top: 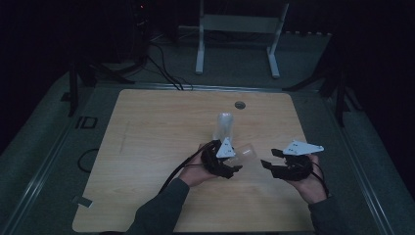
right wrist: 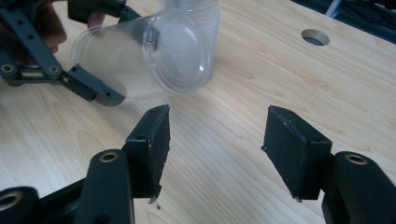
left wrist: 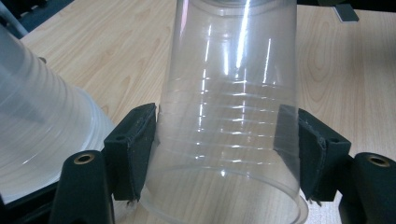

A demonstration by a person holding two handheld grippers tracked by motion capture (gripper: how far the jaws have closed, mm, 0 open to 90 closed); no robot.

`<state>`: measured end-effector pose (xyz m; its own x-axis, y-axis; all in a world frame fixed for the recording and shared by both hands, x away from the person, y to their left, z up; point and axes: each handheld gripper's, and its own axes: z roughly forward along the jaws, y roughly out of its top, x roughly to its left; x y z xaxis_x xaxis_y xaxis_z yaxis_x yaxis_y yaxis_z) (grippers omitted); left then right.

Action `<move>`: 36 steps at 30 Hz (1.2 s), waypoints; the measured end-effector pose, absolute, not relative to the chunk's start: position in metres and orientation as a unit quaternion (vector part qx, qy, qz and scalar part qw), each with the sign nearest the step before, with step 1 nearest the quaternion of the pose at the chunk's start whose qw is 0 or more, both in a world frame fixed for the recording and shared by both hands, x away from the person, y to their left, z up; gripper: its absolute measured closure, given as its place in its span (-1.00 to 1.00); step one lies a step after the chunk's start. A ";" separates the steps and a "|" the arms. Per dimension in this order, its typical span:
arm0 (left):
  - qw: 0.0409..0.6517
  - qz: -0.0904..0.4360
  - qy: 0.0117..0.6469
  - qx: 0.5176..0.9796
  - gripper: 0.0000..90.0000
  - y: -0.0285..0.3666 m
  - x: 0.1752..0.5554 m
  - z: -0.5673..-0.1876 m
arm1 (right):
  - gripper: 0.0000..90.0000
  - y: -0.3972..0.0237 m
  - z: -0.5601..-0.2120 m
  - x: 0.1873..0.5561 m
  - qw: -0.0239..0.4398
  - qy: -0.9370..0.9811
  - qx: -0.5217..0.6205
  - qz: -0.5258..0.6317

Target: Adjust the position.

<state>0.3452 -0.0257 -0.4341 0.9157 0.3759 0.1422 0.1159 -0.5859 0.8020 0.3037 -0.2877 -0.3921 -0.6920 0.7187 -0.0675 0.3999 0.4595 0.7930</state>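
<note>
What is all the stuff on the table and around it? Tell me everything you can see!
Clear plastic cup: one, see-through, lying sideways between the left gripper's pads.
Stack of clear plastic cups: one stack, number of cups unclear, see-through, standing mid-table behind the held cup.
Light wooden table: one, pale brown, centre of the high view.
Round hole: one, grey, near the table's far edge.
White metal frame: one, on the floor beyond the table.
Black cables: several, on the floor at far left.
Left gripper: black, closed around the cup.
Right gripper: black, open, holding nothing.
</note>
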 end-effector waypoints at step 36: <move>0.396 0.147 0.094 0.902 -0.31 -0.018 0.350 -0.428 | -0.12 -0.275 -0.377 0.311 0.193 0.902 0.252 0.292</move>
